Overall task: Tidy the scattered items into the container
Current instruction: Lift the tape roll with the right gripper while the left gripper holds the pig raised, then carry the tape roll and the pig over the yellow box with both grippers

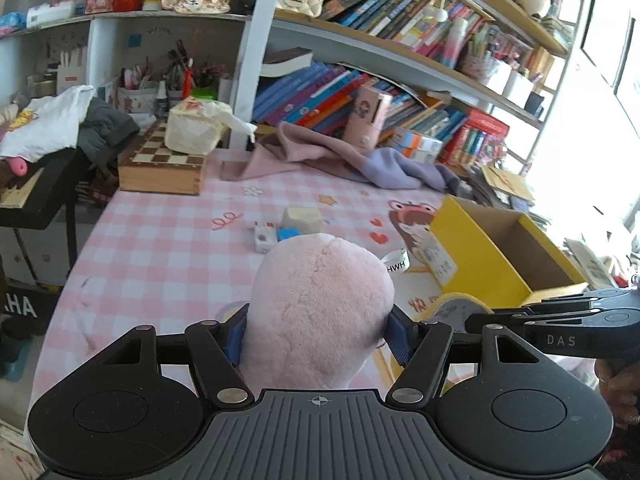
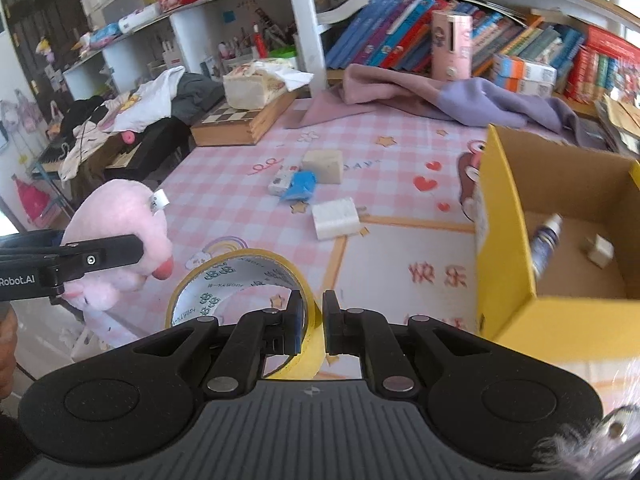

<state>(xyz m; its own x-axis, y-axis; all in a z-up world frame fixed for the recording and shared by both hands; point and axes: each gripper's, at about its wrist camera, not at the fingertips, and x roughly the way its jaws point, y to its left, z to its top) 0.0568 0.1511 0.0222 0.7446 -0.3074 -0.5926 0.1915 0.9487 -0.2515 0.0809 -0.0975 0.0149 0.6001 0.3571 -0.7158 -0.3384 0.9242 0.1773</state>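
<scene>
Over the pink checked tabletop point(image 2: 224, 184), my left fingers point(image 1: 394, 330) pinch a fluffy pink plush toy point(image 1: 320, 304) and my right fingers point(image 2: 334, 320) pinch a yellow tape roll's point(image 2: 240, 284) wall; I'd carry both clear over the yellow cardboard box's point(image 2: 504, 240) rim before letting go.

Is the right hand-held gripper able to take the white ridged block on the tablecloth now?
Probably not yet. The right hand-held gripper is shut on the yellow tape roll, so it has no free jaws. The white ridged block lies uncovered ahead, and nothing blocks the way once the tape is released.

bright window glare at right, fisheye-bent edges.
</scene>
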